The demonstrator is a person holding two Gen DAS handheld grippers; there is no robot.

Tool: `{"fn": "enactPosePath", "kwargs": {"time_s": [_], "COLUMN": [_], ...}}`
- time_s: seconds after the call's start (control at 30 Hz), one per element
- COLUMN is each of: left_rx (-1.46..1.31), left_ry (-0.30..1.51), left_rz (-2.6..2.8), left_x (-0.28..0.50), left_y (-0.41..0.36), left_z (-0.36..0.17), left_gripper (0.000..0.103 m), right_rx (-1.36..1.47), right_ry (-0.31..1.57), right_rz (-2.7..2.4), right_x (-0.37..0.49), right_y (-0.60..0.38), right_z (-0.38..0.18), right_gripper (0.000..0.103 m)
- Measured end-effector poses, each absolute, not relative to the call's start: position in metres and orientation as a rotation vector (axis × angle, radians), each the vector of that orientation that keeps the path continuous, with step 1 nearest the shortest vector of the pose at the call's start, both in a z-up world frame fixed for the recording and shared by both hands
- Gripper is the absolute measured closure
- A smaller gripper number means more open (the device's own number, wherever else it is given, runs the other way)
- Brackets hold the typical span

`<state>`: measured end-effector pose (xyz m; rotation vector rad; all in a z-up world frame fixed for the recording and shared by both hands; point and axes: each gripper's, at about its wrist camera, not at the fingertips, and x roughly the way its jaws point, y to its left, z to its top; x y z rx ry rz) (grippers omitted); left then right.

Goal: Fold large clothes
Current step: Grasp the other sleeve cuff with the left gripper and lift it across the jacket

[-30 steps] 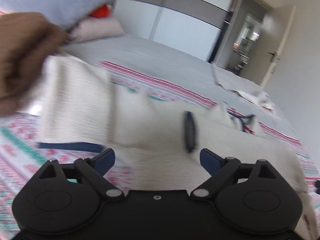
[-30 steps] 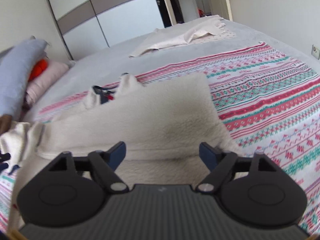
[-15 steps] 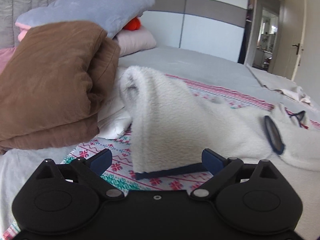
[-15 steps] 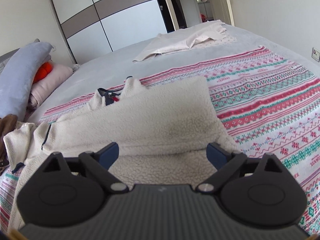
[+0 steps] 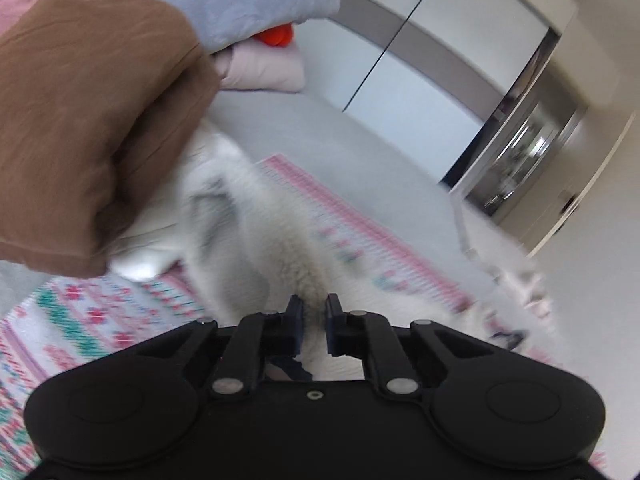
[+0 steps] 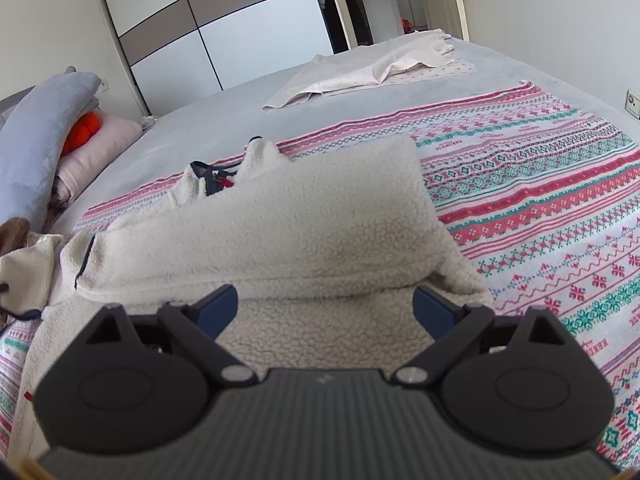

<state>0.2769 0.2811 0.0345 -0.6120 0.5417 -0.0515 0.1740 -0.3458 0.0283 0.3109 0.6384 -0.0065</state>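
A cream fleece jacket (image 6: 300,232) with dark blue trim lies partly folded on the patterned blanket (image 6: 540,200). In the left wrist view one end of the fleece (image 5: 256,216) runs blurred toward the brown pile. My left gripper (image 5: 313,306) is closing tight on a bunched fold of it, and the blue pads (image 5: 295,312) press on the pile. My right gripper (image 6: 326,300) stands open over the jacket's near part, fingers wide on either side of the fleece and not pressing it.
A folded brown garment (image 5: 92,120) sits at the left by the jacket's end. Behind it are grey and pink pillows (image 6: 32,140) with something orange. A cream cloth (image 6: 372,68) lies at the bed's far end, before a wardrobe (image 6: 224,20).
My left gripper swung toward the brown pile, rolled, and went from wide open to shut on the fleece. My right gripper has widened slightly and stayed in place.
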Motion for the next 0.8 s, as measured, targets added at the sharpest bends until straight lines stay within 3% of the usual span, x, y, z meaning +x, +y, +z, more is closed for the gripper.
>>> {"fn": "enactPosePath", "kwargs": {"time_s": [0.2, 0.43, 0.6, 0.8], "left_rx": [-0.917, -1.085, -1.186, -1.223], "left_ry": [0.380, 0.267, 0.296, 0.451], "left_rz": [-0.204, -0.370, -0.491, -0.611], "left_x": [0.289, 0.302, 0.311, 0.308], "left_y": [0.239, 0.143, 0.068, -0.021], "left_z": [0.103, 0.159, 0.156, 0.124], "left_gripper": [0.092, 0.092, 0.092, 0.092], "right_rx": [0.302, 0.353, 0.413, 0.558], "right_ry": [0.621, 0.596, 0.565, 0.530], "right_rz": [0.027, 0.029, 0.036, 0.044], "right_x": [0.172, 0.168, 0.165, 0.163], "right_y": [-0.340, -0.350, -0.365, -0.391], "right_z": [0.033, 0.036, 0.037, 0.033], "right_gripper": [0.008, 0.008, 0.008, 0.008]}}
